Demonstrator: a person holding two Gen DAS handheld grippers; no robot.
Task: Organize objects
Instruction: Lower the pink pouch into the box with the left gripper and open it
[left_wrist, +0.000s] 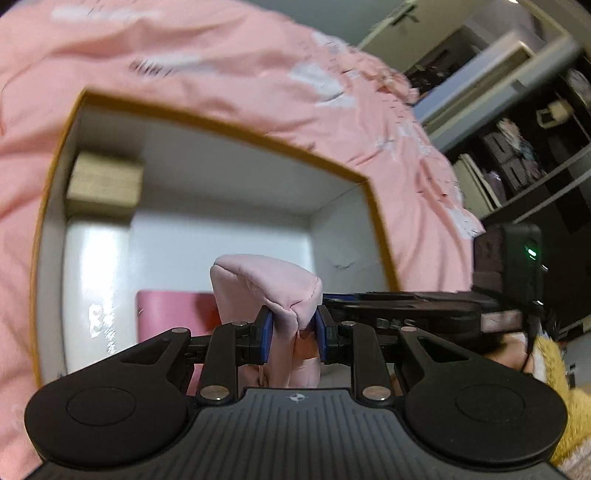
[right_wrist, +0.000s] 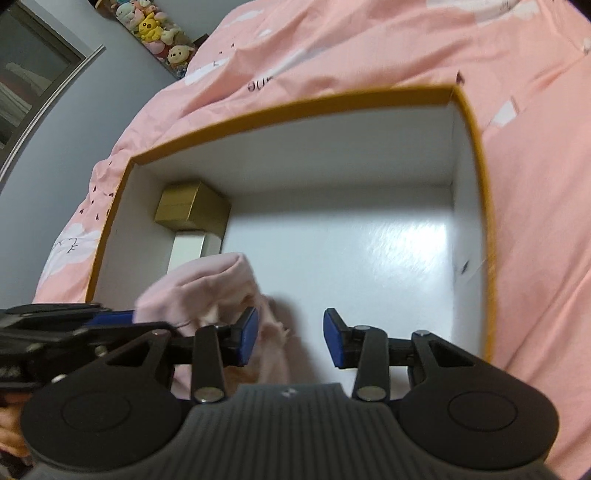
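Observation:
A white box with an orange rim (left_wrist: 229, 127) (right_wrist: 295, 107) lies on a pink bedspread. My left gripper (left_wrist: 294, 332) is shut on a folded pale pink cloth (left_wrist: 266, 284) and holds it over the box's near part; that cloth also shows in the right wrist view (right_wrist: 199, 288). My right gripper (right_wrist: 290, 338) is open and empty over the box floor, just right of the cloth. Inside the box sit a gold box (left_wrist: 105, 182) (right_wrist: 192, 206) in the far left corner, a white box (left_wrist: 92, 295) along the left wall, and a pink flat item (left_wrist: 173, 317).
The pink bedspread (left_wrist: 184, 55) (right_wrist: 369, 44) surrounds the box. Dark shelves with books (left_wrist: 524, 155) stand to the right. Plush toys (right_wrist: 159, 33) line the wall at the bed's far end. The right half of the box floor (right_wrist: 369, 266) is bare white.

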